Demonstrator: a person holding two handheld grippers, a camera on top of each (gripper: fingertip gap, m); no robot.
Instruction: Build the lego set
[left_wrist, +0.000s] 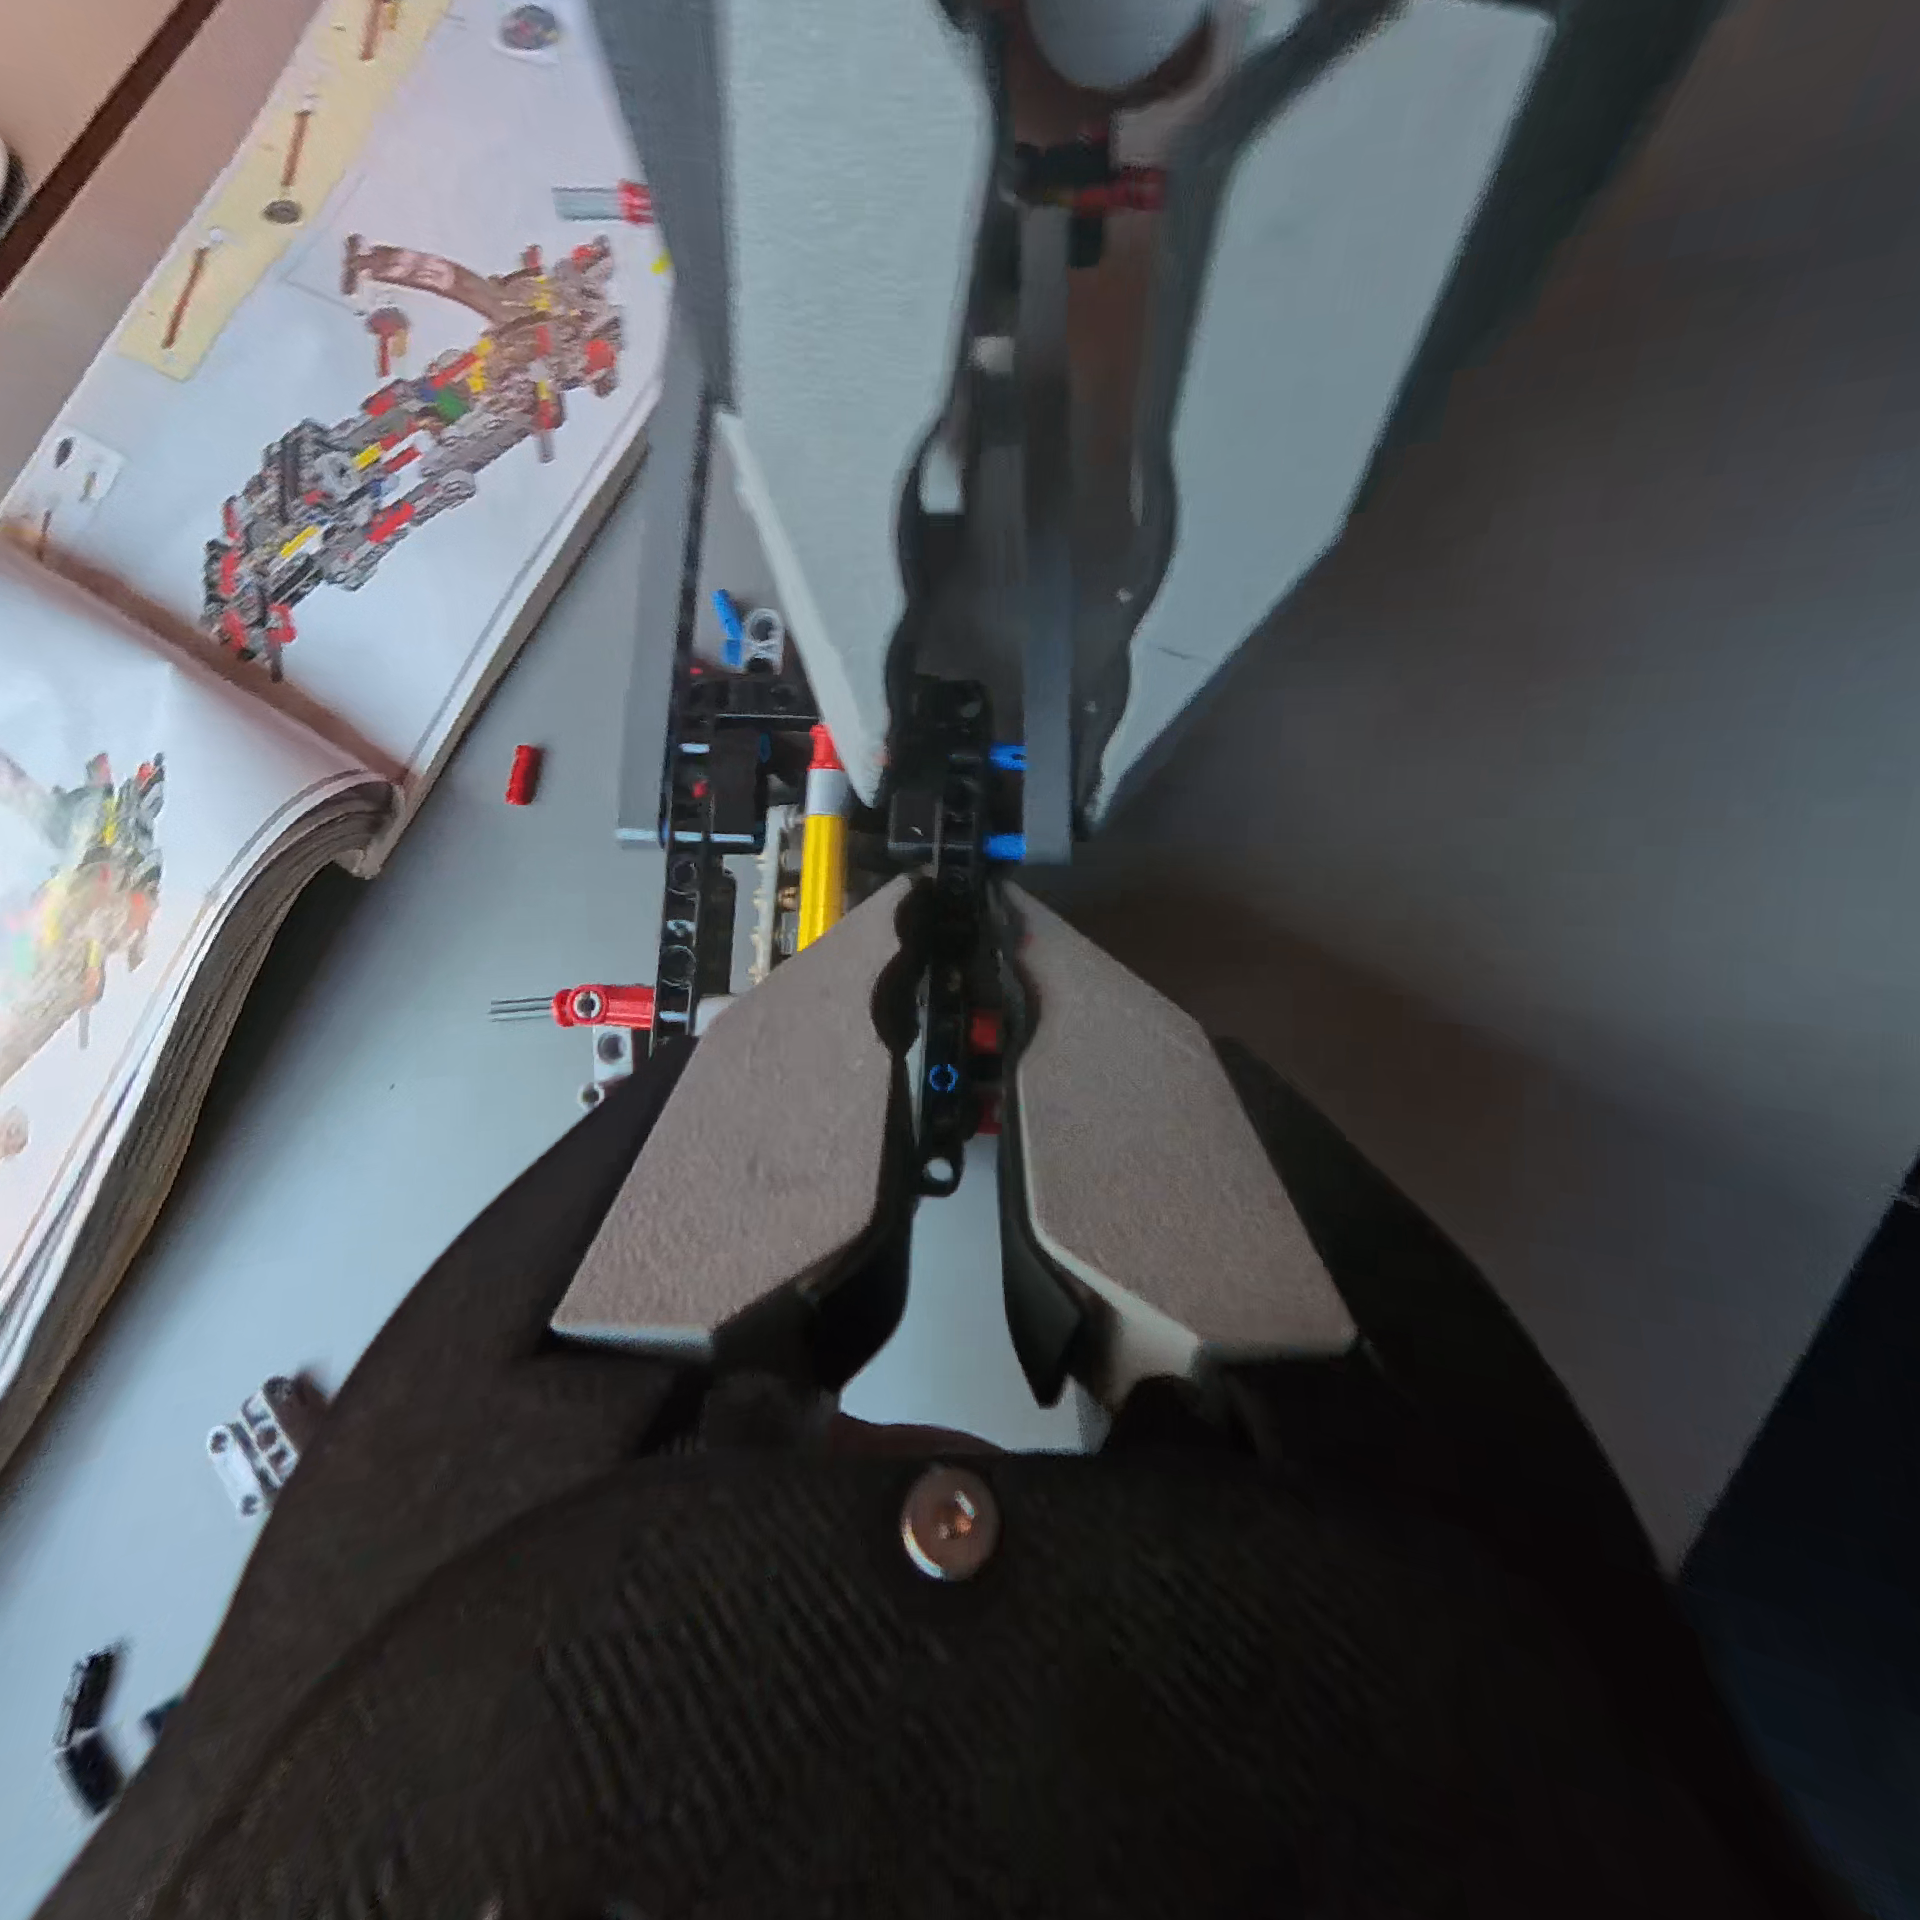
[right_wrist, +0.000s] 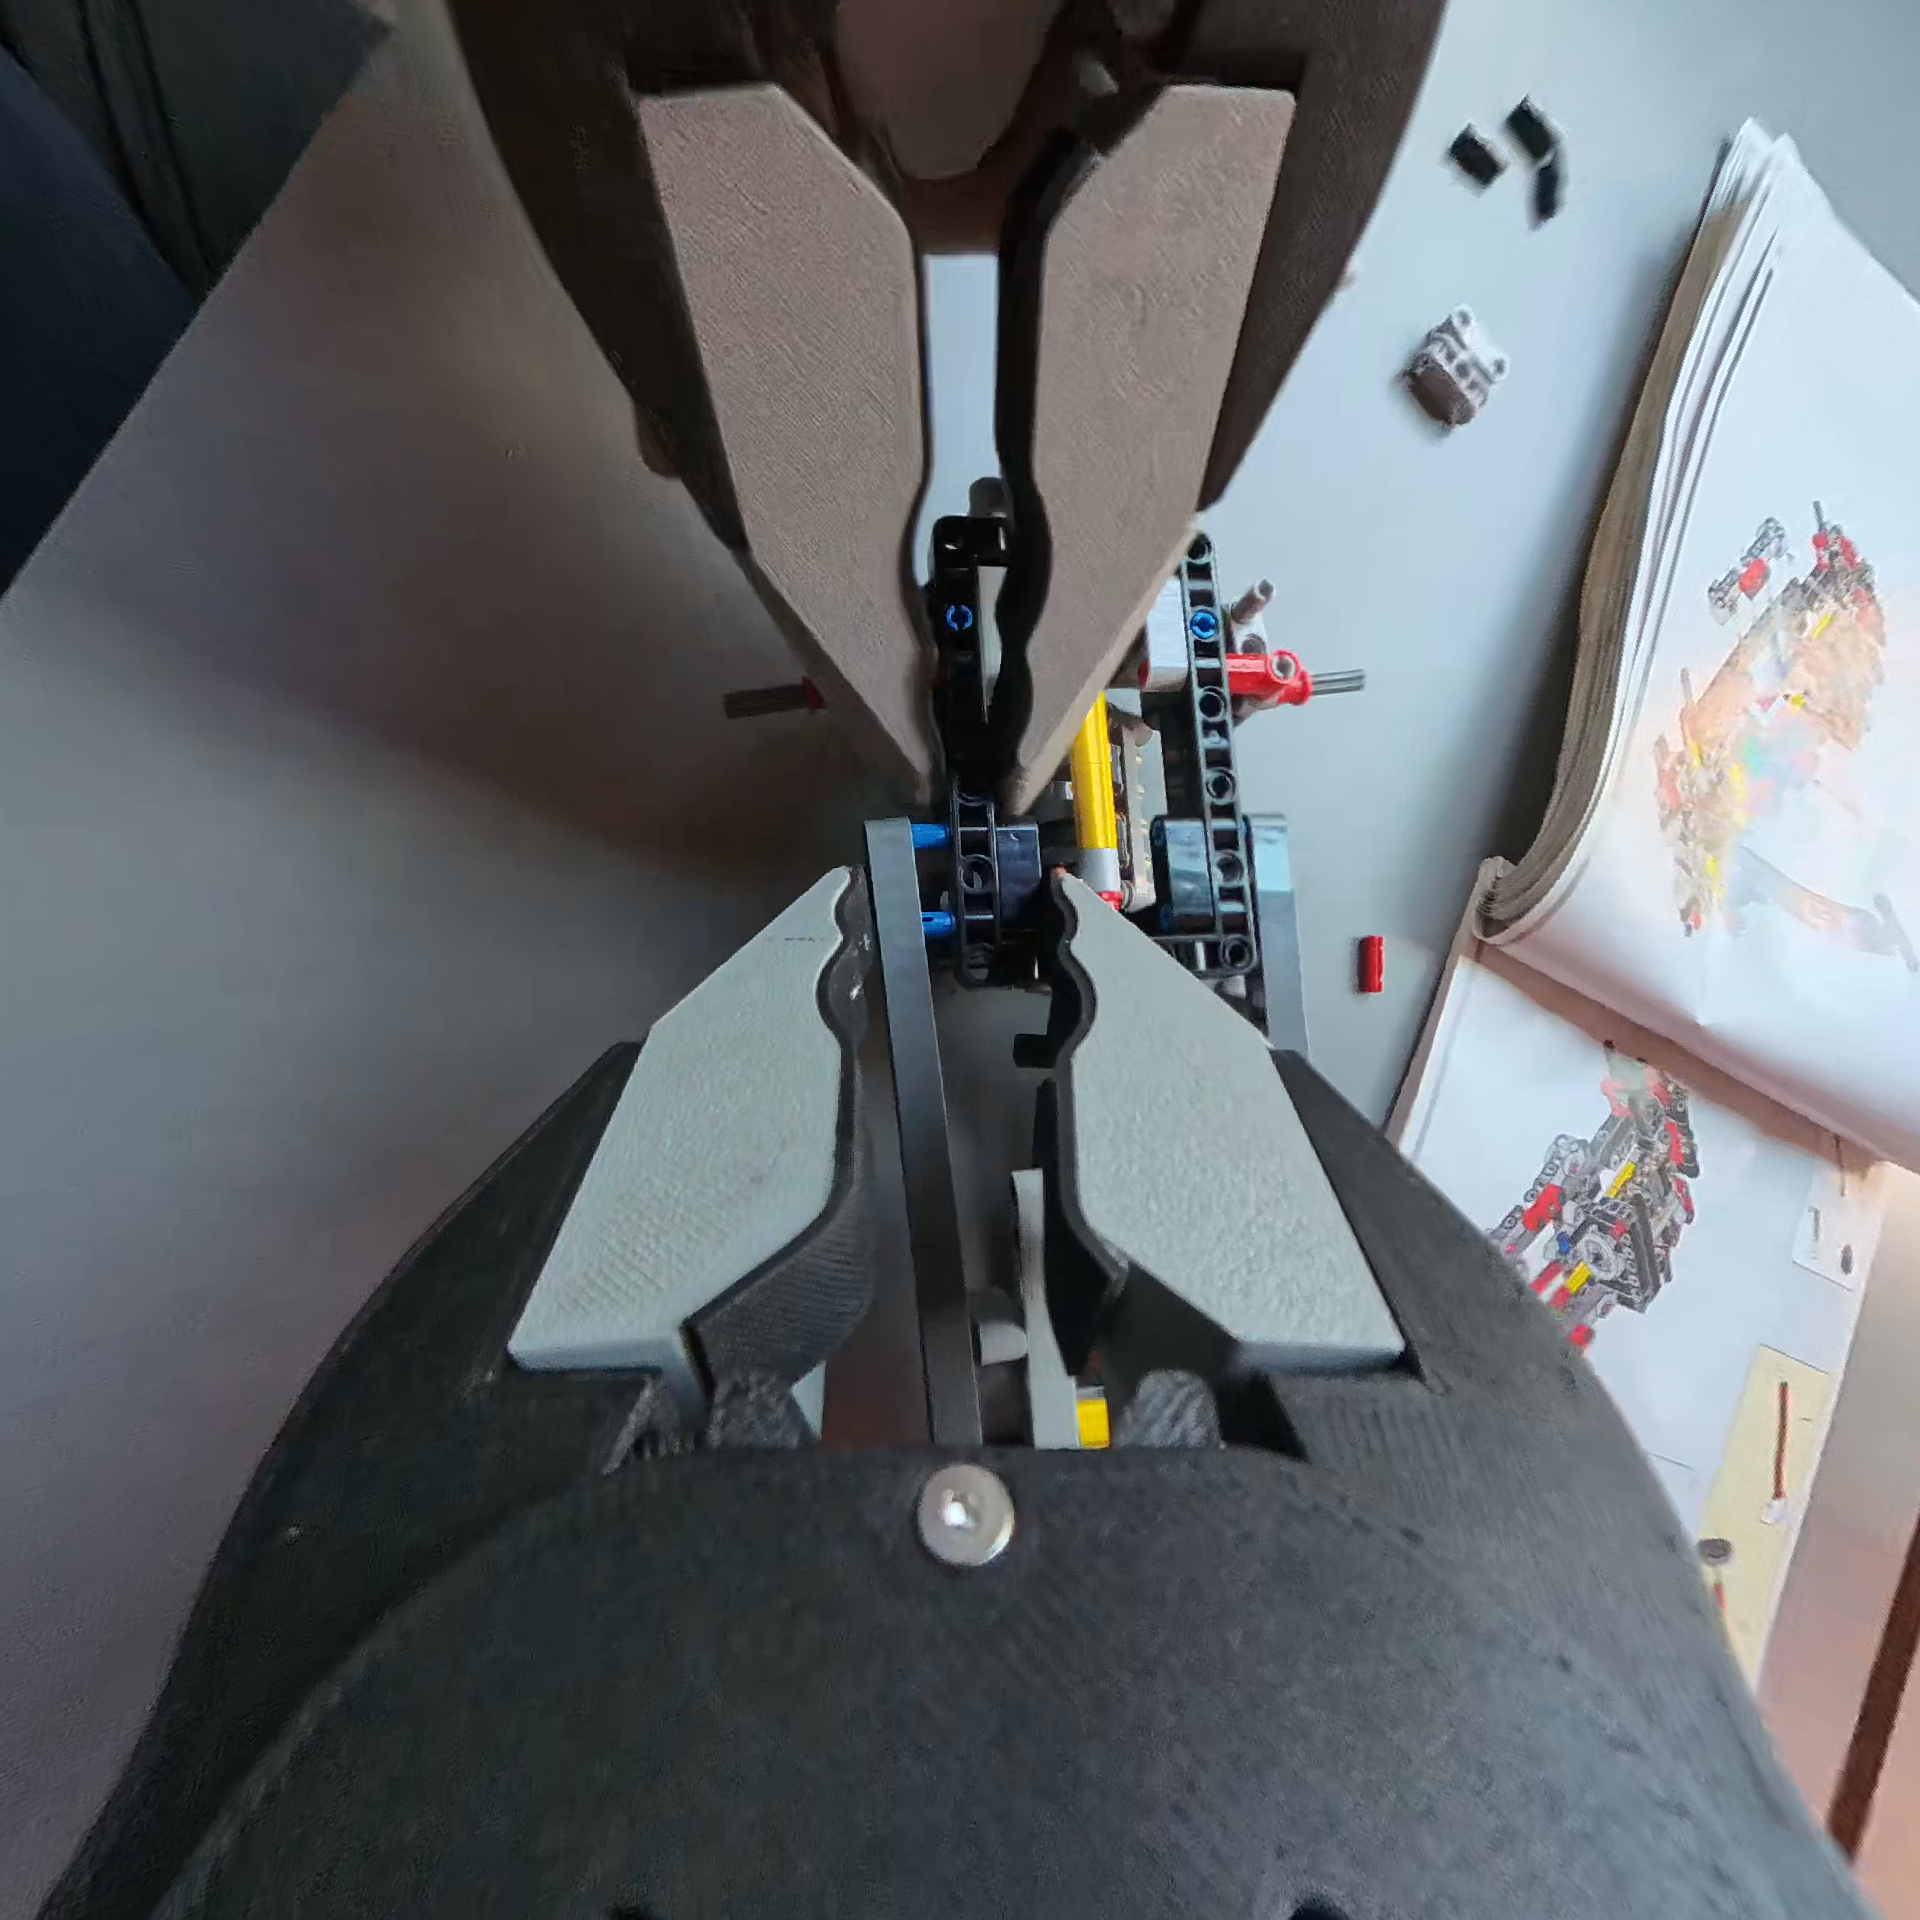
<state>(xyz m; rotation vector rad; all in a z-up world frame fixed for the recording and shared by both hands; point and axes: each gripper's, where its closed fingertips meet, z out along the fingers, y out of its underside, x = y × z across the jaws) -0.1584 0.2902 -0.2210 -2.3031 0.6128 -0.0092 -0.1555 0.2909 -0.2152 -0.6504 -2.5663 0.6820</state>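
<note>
My left gripper (left_wrist: 956, 894) is shut on a black holed beam (left_wrist: 945, 1039) that belongs to a small brick assembly on the grey table. The assembly also has a yellow rod (left_wrist: 818, 873) and a second black beam (right_wrist: 1210, 727). My right gripper (right_wrist: 954, 883) faces it from the opposite side with its jaws apart. A long dark grey beam (right_wrist: 904, 1039) lies along its left pad. Two blue pins (right_wrist: 930, 834) run from that beam to the black beam (right_wrist: 977, 883). The right pad's tip stands beside a black block (right_wrist: 1023, 847). The left gripper also shows in the right wrist view (right_wrist: 971, 800).
An open instruction booklet (left_wrist: 208, 623) lies beside the assembly; it also shows in the right wrist view (right_wrist: 1714, 831). Loose parts lie on the table (left_wrist: 436, 1143): a small red piece (left_wrist: 523, 774), a red connector with an axle (left_wrist: 603, 1006), a grey-white piece (right_wrist: 1455, 364) and black pieces (right_wrist: 1517, 145). The tips of both grippers are at nearly the same place.
</note>
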